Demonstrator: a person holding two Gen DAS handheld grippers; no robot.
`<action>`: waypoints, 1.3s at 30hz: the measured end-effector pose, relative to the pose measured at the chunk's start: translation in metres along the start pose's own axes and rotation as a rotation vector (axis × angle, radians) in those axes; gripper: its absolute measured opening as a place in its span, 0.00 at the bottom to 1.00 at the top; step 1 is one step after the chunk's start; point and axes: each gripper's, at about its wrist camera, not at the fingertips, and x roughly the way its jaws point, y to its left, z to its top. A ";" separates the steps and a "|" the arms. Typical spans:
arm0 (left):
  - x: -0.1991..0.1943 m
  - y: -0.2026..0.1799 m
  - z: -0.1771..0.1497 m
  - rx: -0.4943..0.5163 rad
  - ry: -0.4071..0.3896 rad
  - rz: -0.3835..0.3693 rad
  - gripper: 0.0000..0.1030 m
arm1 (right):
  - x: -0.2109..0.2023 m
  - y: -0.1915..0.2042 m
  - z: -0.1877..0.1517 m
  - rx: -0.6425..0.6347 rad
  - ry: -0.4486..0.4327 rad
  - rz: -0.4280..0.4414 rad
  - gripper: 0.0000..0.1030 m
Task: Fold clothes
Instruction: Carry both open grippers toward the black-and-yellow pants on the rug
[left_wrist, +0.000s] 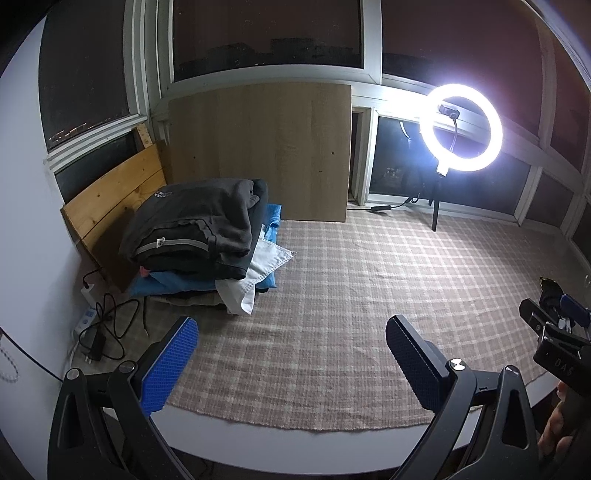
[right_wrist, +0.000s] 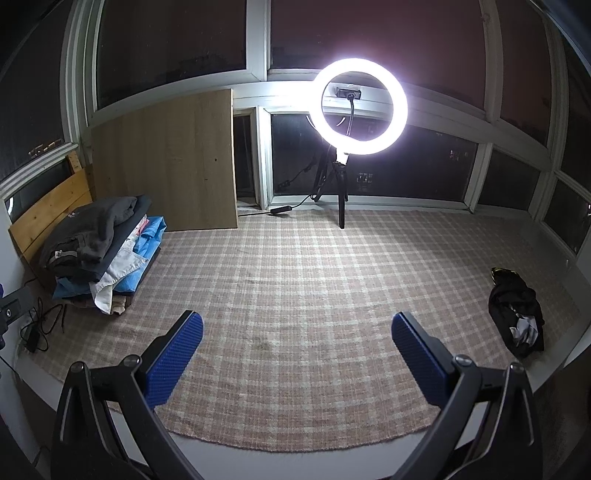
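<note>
Two grippers, both empty, jaws spread wide over a plaid cloth (right_wrist: 295, 280) covering the tabletop (left_wrist: 258, 443). Left gripper (left_wrist: 291, 354) low over the near edge of the cloth, blue ribbed pads (left_wrist: 173, 362) facing inward, nothing between them. Right gripper (right_wrist: 297, 354) likewise held above the cloth's near middle, jaws equally far apart, gripping nothing. Part of the right gripper's body also visible at the right border of the left wrist view, with a hand (left_wrist: 557, 424) wrapped around its handle.

Stack of folded clothes (left_wrist: 199, 236) at the far left of the cloth, well apart from both grippers: dark grey garment on top, then a black one, white fabric and blue fabric poking out at the side, brownish layers at the bottom. Crumpled black garment (right_wrist: 517, 314) lying unfolded near the right edge of the cloth, some white showing inside it, closer to the right gripper but not touched.

Behind the stack, wooden boards (left_wrist: 258, 147) leaning against dark windows (right_wrist: 369, 29). Lit ring light (right_wrist: 358, 107) on a tripod at the back of the cloth. Black cables and a power strip (left_wrist: 96, 325) just left of the stack, off the cloth.
</note>
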 end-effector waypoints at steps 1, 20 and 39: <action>0.000 0.001 0.001 0.001 0.001 -0.002 0.99 | 0.000 -0.001 0.000 0.003 0.002 -0.001 1.00; 0.007 -0.048 0.001 0.140 -0.024 -0.126 0.99 | -0.009 -0.045 -0.008 0.139 0.006 -0.074 1.00; 0.017 -0.140 0.012 0.326 -0.038 -0.296 0.99 | -0.021 -0.115 -0.016 0.234 -0.009 -0.252 1.00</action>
